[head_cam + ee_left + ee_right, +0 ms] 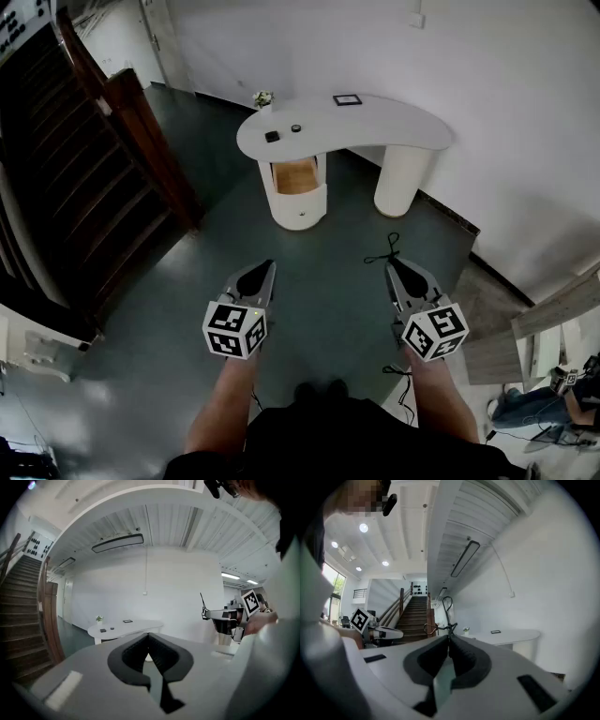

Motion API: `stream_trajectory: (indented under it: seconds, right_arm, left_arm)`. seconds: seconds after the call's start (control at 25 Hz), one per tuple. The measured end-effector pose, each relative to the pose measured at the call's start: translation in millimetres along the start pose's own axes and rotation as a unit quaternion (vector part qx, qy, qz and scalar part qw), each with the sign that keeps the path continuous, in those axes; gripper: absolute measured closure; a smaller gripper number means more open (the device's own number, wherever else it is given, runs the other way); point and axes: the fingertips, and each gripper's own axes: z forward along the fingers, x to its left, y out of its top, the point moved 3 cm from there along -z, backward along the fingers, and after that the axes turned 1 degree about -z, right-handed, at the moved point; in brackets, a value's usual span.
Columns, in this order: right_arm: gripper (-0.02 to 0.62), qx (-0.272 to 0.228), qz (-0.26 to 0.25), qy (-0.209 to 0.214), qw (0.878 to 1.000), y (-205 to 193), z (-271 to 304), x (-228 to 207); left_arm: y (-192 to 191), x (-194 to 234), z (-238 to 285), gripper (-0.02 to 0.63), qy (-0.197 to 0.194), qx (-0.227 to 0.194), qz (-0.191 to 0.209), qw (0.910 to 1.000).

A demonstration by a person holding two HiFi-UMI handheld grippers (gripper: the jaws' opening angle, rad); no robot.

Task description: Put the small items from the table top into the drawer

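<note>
I'm standing well back from the white table (394, 127), with dark floor (328, 309) between it and both grippers. The left gripper (269, 266) is held low in front of me. Its own view shows the jaws pressed together with nothing between them. The right gripper (390, 266) is level with it and well apart from it, and its jaws are also pressed together. A thin black wire (391, 247) loops out from the right gripper's tips. I can't tell whether the jaws are pinching it or whether it is fixed to the gripper.

The small items are on the table's left end. A black square piece (272, 137) lies near the front edge, and a small round dark piece (296, 128) sits just beside it, to the right and a little further back. A little potted plant (263, 97) stands at the far left rim. A flat dark frame (347, 99) lies further right, near the wall. The drawer (296, 176) is in the left pedestal, below the two dark pieces. It is pulled open and shows a wood-coloured inside. A wooden staircase (56, 159) rises on my left.
</note>
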Motion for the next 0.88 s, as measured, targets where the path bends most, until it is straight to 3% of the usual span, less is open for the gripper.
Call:
stream_trajectory:
  seconds: [0.88]
  right_arm:
    - [0.566, -0.01, 0.014, -0.001, 1.0, -4, -40, -51]
  left_arm:
    - [0, -51, 36, 0.595, -0.008, 0.001, 0.016, 0.9998]
